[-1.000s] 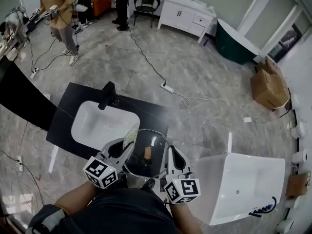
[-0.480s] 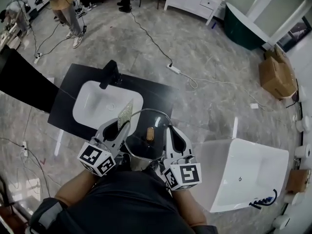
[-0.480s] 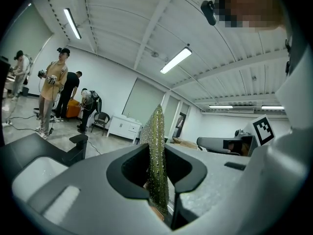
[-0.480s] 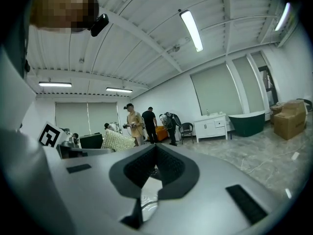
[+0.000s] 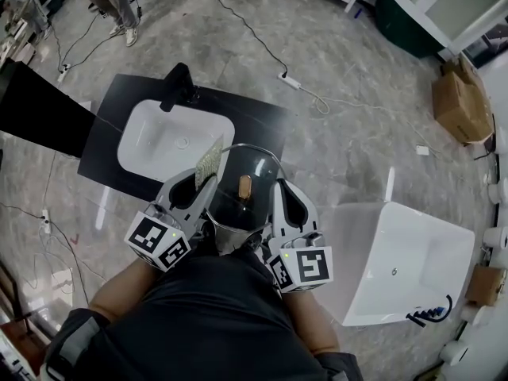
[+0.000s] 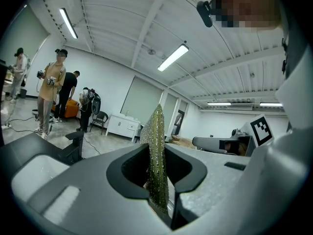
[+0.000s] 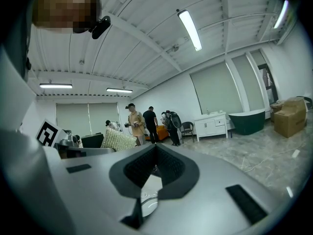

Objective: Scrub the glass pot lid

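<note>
Grips the round glass pot lid (image 5: 252,165), mid-frame, by its right rim in the right gripper (image 5: 277,190), fingers closed. Pinches an upright green-gold scouring pad (image 5: 208,165) tight in the left gripper (image 5: 209,187), just beside the lid's left edge; likely sweeps right next.

The glass pot lid's (image 5: 255,167) near rim was hidden behind the left gripper (image 5: 205,187) and right gripper (image 5: 277,201), the scouring pad's (image 5: 208,163) lower end buried between the left's jaws.

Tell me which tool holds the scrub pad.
The left tool: its jaws clamp the green pad. The right tool grips the glass lid instead.
</note>
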A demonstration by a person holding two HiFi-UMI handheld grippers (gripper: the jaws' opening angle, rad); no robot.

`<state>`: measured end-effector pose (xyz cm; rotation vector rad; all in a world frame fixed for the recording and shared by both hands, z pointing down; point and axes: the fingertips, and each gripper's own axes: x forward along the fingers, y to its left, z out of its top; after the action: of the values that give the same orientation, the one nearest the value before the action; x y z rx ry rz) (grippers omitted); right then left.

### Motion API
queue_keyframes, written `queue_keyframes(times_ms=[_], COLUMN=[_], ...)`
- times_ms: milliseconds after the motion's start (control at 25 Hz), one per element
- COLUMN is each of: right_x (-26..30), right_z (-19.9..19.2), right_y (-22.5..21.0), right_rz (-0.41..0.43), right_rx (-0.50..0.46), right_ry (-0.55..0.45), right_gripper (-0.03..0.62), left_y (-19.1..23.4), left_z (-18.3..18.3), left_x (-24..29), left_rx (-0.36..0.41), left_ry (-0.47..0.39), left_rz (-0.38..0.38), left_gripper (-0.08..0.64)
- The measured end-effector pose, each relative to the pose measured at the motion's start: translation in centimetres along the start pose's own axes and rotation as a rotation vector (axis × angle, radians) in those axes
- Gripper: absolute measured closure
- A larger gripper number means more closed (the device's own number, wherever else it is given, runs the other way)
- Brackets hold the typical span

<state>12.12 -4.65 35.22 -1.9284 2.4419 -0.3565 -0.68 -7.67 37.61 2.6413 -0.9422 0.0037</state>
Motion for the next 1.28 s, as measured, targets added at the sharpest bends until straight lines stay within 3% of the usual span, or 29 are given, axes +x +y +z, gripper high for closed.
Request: queue_keyframes(times_ms=[1280], right_x=[-0.3], right_z=[-0.5], right_y=[0.8], right_rz=[0.014], right_rx=[0.008], right_ry=[0.001], right_gripper=[0.586], left_y=[-0.2], left_z=[0.0], left_x=[-0.3], left_rx=[0.01], left_ry=[-0.01], left_rz=[0.002], left_gripper=[0.488])
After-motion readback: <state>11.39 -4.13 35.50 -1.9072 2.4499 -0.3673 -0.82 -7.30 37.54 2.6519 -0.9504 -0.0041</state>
